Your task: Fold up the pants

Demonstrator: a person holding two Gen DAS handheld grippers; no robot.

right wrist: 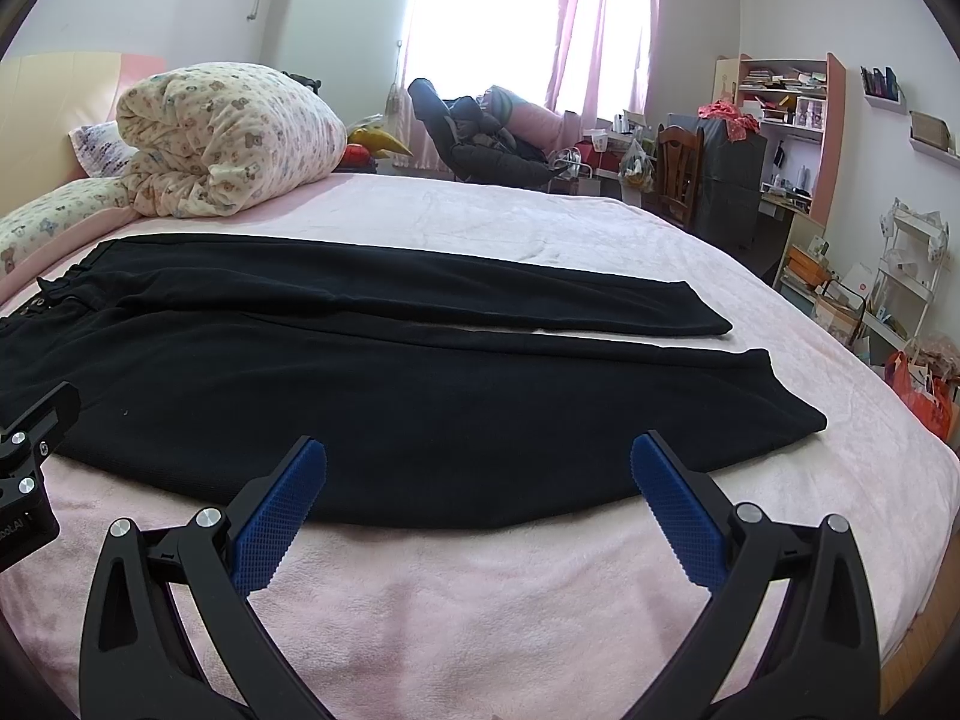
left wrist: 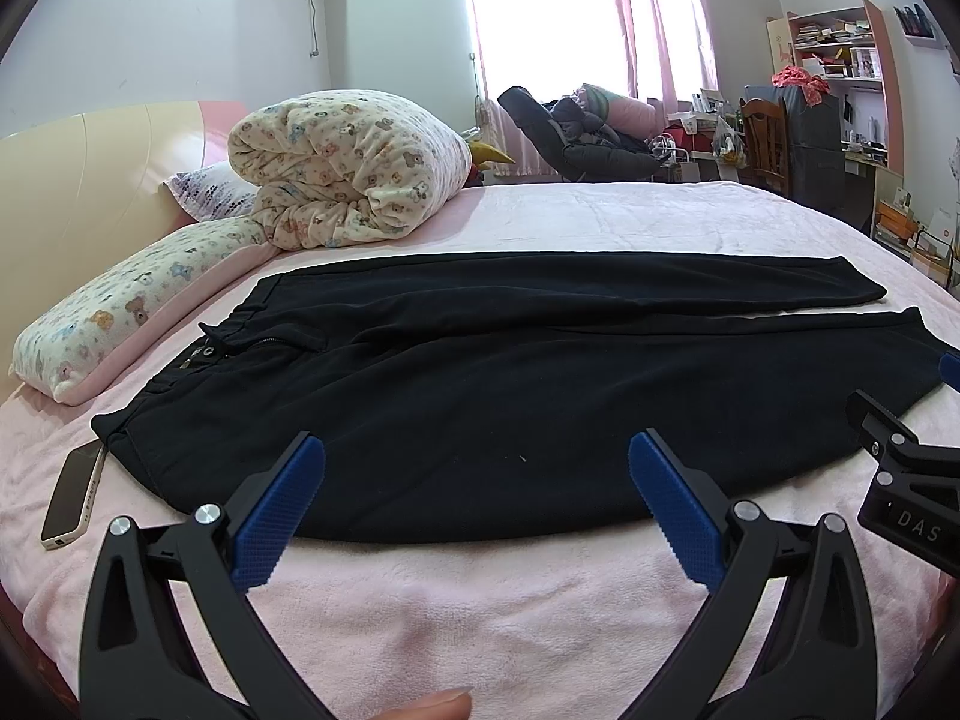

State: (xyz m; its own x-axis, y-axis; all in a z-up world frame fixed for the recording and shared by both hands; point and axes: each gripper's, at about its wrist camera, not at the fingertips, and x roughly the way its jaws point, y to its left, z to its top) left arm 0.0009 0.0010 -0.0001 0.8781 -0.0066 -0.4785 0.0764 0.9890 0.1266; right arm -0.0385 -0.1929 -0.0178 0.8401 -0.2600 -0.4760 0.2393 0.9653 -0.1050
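On the pink bed (left wrist: pixel 480 600), black pants (left wrist: pixel 480 390) lay flat, long axis left-right, waistband left, cuffs right, just beyond both grippers. Left gripper (left wrist: pixel 477 504) gaped empty nearer the waist; right gripper (right wrist: pixel 478 504) gaped empty nearer the cuffs.

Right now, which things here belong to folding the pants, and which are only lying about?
For the job: pants, left gripper, right gripper, both open.

Lying about: phone, rolled quilt, pillow, all on the bed.
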